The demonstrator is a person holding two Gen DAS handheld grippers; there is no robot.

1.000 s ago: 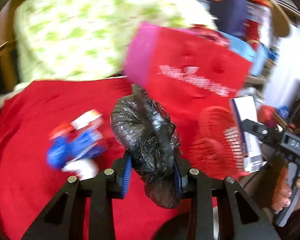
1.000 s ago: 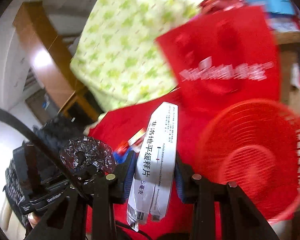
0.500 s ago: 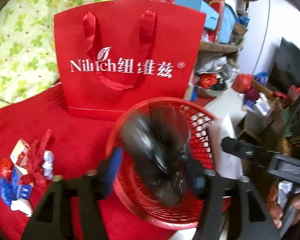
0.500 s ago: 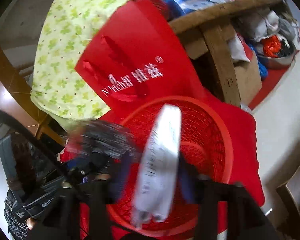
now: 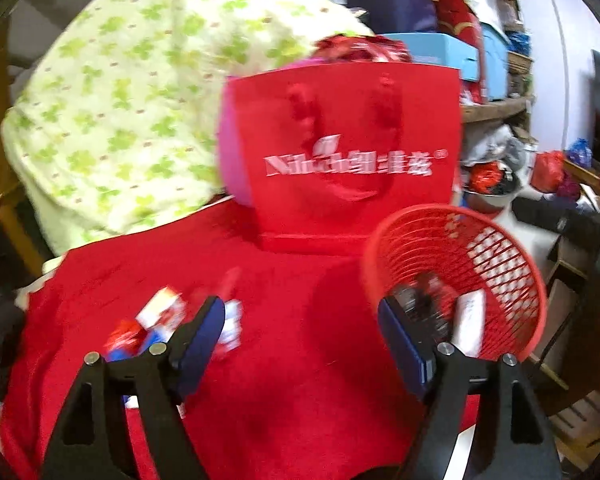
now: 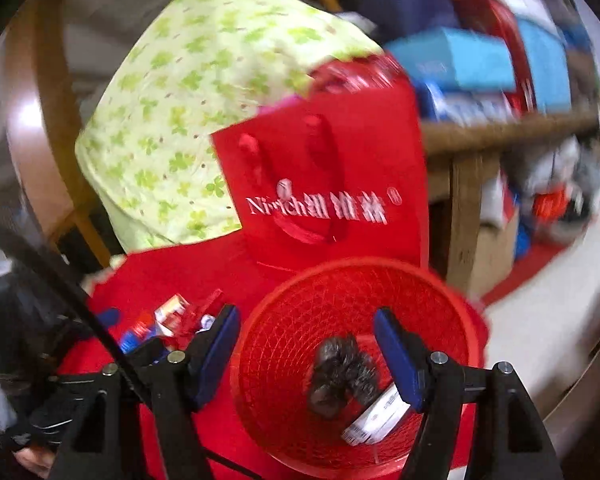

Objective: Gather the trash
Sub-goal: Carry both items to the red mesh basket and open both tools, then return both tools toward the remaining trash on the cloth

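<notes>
Right wrist: black bag below gripper.

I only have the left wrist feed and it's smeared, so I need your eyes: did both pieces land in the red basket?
Observer: Yes. The right wrist view looks down into the red basket; the crumpled black bag lies on its bottom.
Operator: And the white box?
Observer: The white box lies beside the black bag, touching it, barcode end toward the camera.
Operator: Is the right gripper clear?
Observer: The right gripper is open above the basket, nothing between its fingers.
</notes>
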